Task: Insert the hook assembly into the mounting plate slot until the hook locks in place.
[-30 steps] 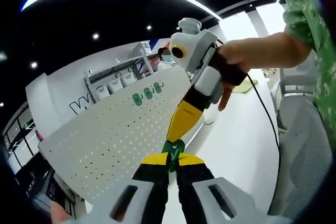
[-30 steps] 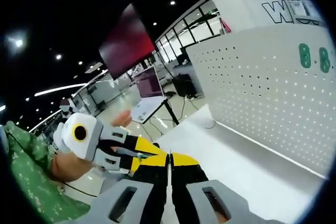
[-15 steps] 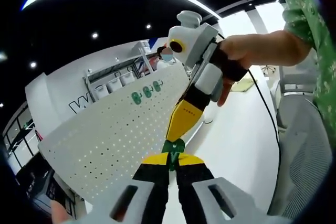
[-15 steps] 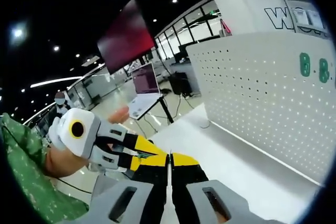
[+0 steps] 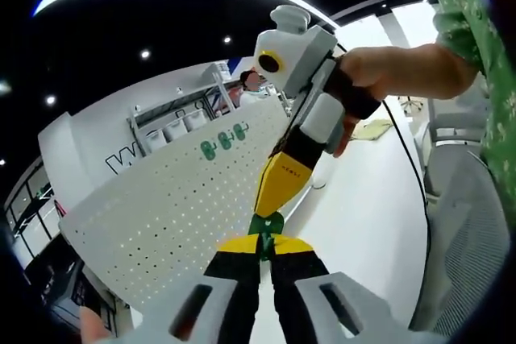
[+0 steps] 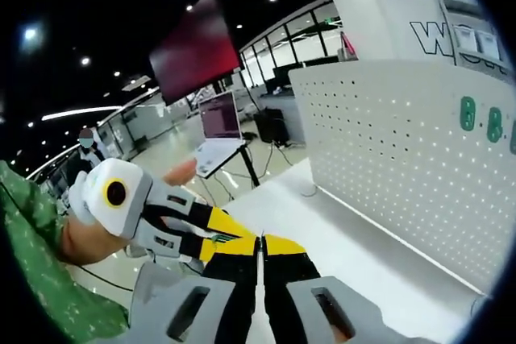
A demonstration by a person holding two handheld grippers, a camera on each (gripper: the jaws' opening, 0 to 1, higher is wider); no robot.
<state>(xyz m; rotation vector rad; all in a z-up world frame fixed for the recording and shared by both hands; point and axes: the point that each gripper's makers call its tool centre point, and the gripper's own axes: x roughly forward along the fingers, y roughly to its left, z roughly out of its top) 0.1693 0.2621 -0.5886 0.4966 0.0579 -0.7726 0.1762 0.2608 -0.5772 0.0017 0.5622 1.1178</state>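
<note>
Little has shifted over the last second: from my left claw (image 5: 264,249) the right claw (image 5: 270,207) leans a touch more toward eleven o'clock, and the green hook (image 5: 265,230) sits where it did, pinched between the two.

My left claw is clamped on the lower part of that hook, its black-and-yellow jaws pressed together around it. The right claw comes down from one o'clock with its yellow tips meeting the hook's top; in the right gripper view its jaws (image 6: 260,249) stand together with only a thin edge between them, so I judge both are gripping the same piece, though I cannot see how much of it the right one has. The left claw (image 6: 211,235) enters that view from nine o'clock, held by a hand (image 6: 85,239).

The white pegboard (image 5: 169,207) stands upright on the white surface (image 5: 363,215), at about ten o'clock from the hook and well apart from it. Three green hooks (image 5: 224,140) already hang near its top edge.

To do this step well, I would settle the hook in one claw before letting go with the other, turn its back square to the board, then line it with a row of holes and push straight in until it seats.
</note>
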